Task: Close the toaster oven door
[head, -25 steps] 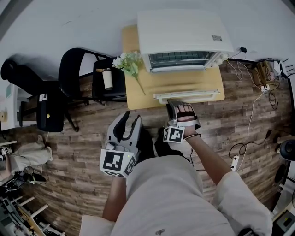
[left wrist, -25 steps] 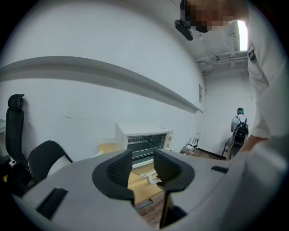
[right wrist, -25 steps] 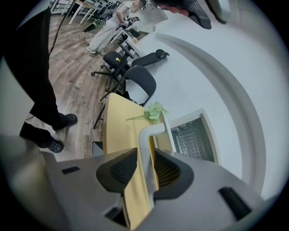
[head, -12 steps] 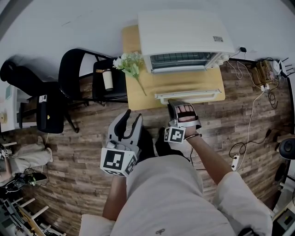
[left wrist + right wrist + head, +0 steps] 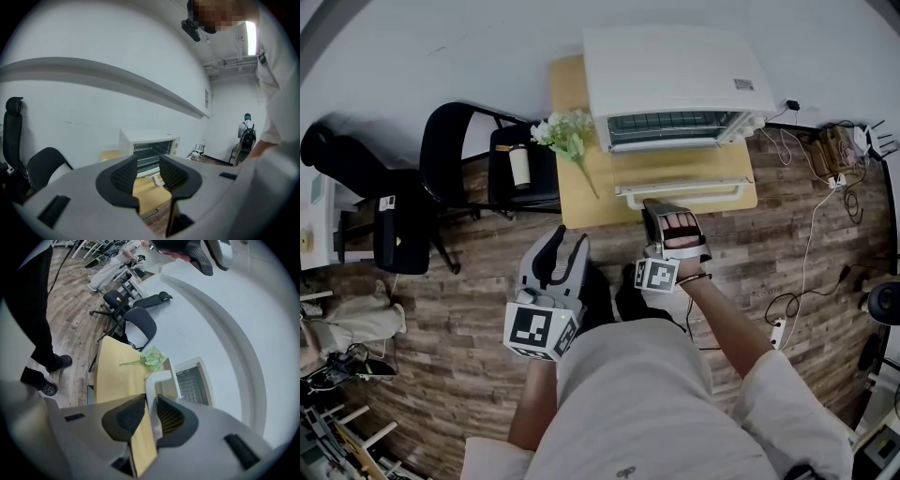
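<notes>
The white toaster oven (image 5: 675,80) stands on a small wooden table (image 5: 572,202). Its door (image 5: 680,172) lies open and flat towards me, and the rack inside shows. My right gripper (image 5: 662,208) is at the door's front edge. In the right gripper view its jaws (image 5: 151,414) have just been closing, and the pads now press on the white door handle (image 5: 153,383) from both sides. My left gripper (image 5: 567,244) hangs open over the floor, left of the table, with nothing between its fingers (image 5: 125,174). The oven (image 5: 150,144) is far ahead of it.
A sprig of white flowers (image 5: 565,131) lies on the table's left part. Black office chairs (image 5: 455,150) stand left of the table, one with a cup (image 5: 519,161) on it. Cables and a power strip (image 5: 780,328) lie on the wooden floor at the right.
The right gripper's fingers have drawn together round the door handle. The door, the left gripper and both arms stay about where they were.
</notes>
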